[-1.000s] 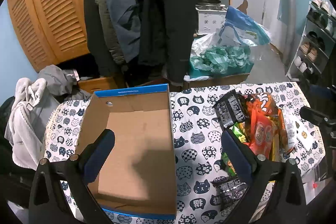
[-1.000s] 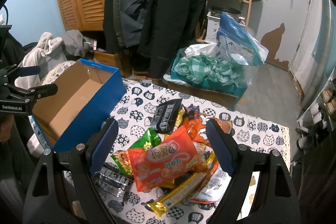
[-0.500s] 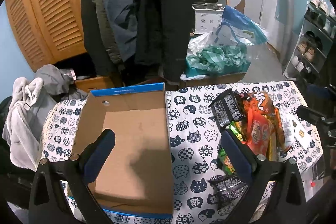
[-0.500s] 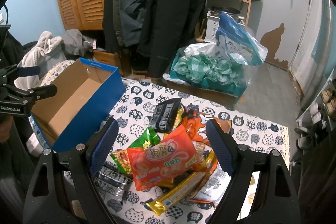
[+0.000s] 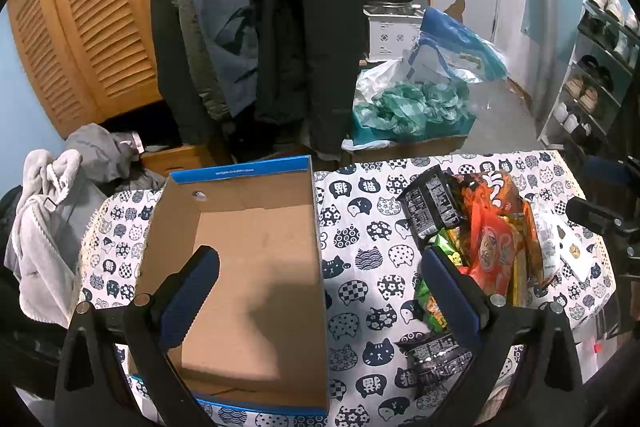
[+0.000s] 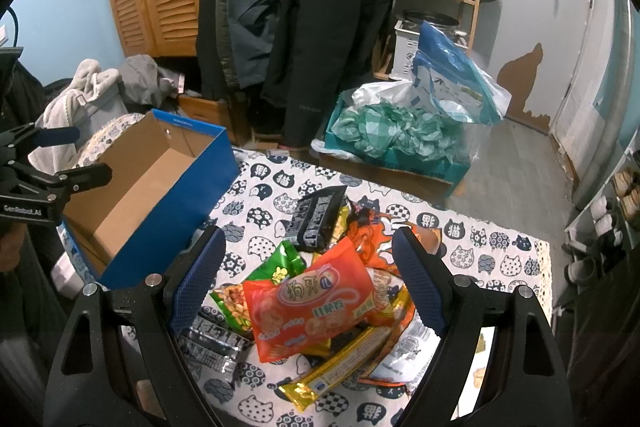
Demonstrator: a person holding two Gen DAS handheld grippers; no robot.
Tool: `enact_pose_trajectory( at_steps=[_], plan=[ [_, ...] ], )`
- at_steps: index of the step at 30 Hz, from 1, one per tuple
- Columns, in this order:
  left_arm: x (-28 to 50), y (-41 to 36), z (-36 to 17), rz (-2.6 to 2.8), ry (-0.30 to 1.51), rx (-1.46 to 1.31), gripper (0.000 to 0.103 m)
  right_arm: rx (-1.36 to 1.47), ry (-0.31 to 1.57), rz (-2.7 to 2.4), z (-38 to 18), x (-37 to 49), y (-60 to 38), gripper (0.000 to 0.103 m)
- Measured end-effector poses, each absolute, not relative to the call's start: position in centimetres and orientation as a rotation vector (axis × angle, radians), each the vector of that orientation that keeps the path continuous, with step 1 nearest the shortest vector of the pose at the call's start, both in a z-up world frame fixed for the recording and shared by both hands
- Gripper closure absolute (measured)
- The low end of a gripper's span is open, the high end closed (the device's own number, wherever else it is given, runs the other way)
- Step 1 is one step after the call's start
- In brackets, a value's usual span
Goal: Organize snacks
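An empty blue cardboard box [image 5: 248,247] [image 6: 160,183] stands on the left half of the cat-print tablecloth [image 5: 360,223]. A heap of snack packets lies to its right: an orange-red bag [image 6: 312,311] on top, a black packet [image 6: 320,215], a green packet [image 6: 276,267], a gold bar [image 6: 340,371] and small dark wrappers [image 6: 212,343]. My left gripper [image 5: 320,287] hangs open above the box's right wall, holding nothing. My right gripper [image 6: 308,279] hovers open over the orange-red bag [image 5: 492,247], apart from it.
Coats [image 5: 260,19] hang behind the table. A box of green bags [image 6: 396,135] and a blue plastic bag [image 6: 448,67] sit on the floor beyond. Grey clothes [image 5: 52,203] pile at the left, a shoe rack [image 5: 600,75] at the right.
The left gripper has drifted slightly, so the box and table sit a little further left and lower in its view. The right gripper has barely moved. Both stay open.
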State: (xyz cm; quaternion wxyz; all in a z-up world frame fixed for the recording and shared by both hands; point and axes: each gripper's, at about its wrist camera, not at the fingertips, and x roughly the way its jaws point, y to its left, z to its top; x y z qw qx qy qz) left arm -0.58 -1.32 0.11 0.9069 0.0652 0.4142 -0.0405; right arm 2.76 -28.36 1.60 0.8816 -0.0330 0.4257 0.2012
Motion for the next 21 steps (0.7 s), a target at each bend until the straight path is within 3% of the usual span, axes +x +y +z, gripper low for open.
enact_pose_trajectory(
  at_steps=[21],
  plan=[
    [-0.62, -1.35, 0.09, -0.088, 0.854, 0.135, 0.001, -0.066, 0.889, 0.422, 1.62, 2.81, -28.49, 0.019]
  ],
)
